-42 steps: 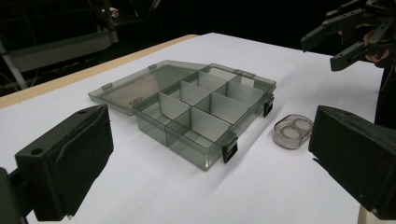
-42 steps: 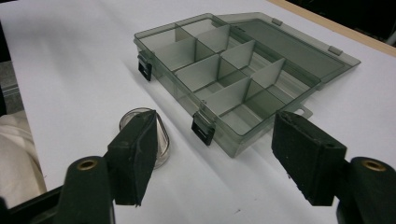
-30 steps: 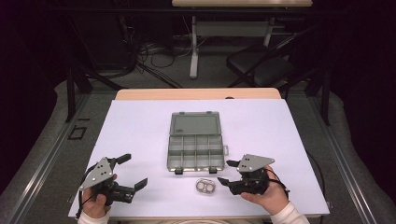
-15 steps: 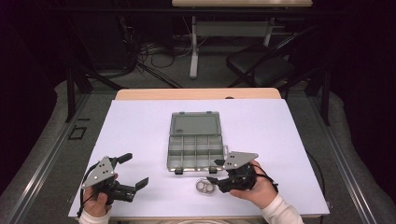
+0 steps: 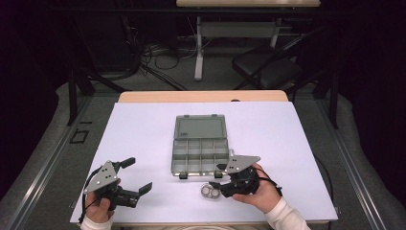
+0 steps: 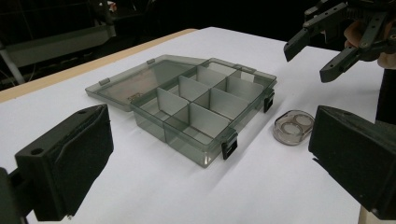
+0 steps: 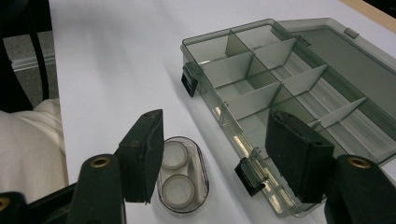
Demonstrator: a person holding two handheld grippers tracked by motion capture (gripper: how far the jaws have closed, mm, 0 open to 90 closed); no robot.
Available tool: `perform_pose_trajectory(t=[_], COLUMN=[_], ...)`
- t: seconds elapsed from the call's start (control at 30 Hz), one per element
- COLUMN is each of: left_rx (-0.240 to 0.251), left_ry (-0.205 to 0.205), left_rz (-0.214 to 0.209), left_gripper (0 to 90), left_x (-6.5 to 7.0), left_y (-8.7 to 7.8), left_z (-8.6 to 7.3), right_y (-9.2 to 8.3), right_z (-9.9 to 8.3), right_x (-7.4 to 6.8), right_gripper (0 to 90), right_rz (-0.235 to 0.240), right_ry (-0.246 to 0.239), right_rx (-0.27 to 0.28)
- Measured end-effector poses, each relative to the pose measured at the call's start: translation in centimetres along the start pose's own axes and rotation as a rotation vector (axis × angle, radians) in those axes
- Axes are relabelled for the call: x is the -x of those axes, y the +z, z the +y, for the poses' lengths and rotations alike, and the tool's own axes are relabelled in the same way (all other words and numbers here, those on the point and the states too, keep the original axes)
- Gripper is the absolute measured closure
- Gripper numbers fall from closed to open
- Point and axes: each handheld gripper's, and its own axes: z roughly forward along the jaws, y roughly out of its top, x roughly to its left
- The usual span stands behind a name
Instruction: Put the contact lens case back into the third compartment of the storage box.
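On the white table (image 5: 143, 129), near the front edge, a small clear oval case (image 5: 209, 190) w/ two round discs inside lies flat, just in front of the open grey compartment box (image 5: 200, 155), close to its front right latch but not touching it. The box lid (image 5: 200, 127) is folded flat back on the far side; the compartments look empty. R gripper (image 5: 216, 182) sits low, just right of the oval case, jaws apart w/ nothing clamped; they have just been closing, then held about steady, still w/ nothing between the pads. In the right gripper view the case (image 7: 181, 179) shows partly behind the left jaw, the box corner and latch (image 7: 247, 175) between the two jaws; can't tell if a jaw touches the case. L gripper (image 5: 139, 176) is well apart at the table's front left, jaws wide apart & empty. From the left gripper view the box (image 6: 196, 109) is mid-frame, the oval case (image 6: 293, 127) to its right, the R gripper (image 6: 317, 56) above it.
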Motion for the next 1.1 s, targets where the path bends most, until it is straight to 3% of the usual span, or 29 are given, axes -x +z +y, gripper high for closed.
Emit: perform_pose_trajectory(t=[0.2, 0.67, 1.1], left_rx=[0.000, -0.002, -0.003], left_ry=[-0.003, -0.003, 0.001], left_rz=[-0.002, -0.001, -0.005], left_gripper=[0.2, 0.2, 0.2], left_x=[0.0, 0.0, 0.0], left_y=[0.0, -0.1, 0.0], left_z=[0.0, 0.0, 0.0], right_y=[0.2, 1.3, 3.0], right_z=[0.1, 0.4, 0.1], right_x=[0.0, -0.7, -0.9], right_gripper=[37.2, 39.3, 39.6], right_rz=[0.019, 0.036, 0.060], right_ry=[0.014, -0.014, -0.028], right_rx=[-0.034, -0.106, -0.210])
